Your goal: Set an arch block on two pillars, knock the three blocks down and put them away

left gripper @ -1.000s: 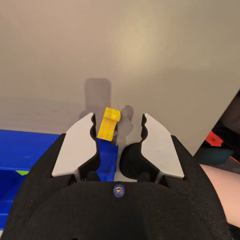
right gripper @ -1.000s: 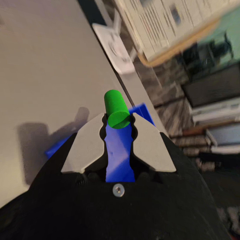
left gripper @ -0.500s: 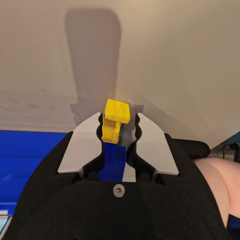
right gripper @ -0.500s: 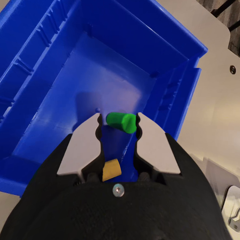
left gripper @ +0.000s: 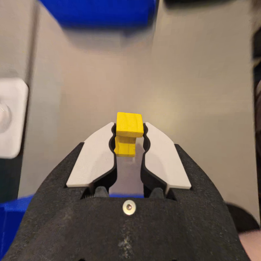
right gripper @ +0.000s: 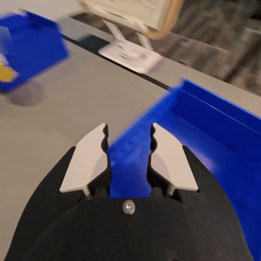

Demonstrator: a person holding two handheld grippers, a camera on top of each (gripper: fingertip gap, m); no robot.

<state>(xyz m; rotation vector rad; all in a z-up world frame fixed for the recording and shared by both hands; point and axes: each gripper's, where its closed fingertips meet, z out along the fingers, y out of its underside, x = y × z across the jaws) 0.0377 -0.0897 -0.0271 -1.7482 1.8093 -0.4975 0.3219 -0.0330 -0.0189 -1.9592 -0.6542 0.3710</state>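
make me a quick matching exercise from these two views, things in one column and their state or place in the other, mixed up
Things
1. left claw
2. right claw
3. yellow arch block
4. blue bin

States or places
A. open, nothing between its fingers
B. on the grey table, just ahead of the right claw
C. shut on a block
D. pinched between two grey fingers, above the table

Pairs: 1-C, 2-A, 3-D, 4-B
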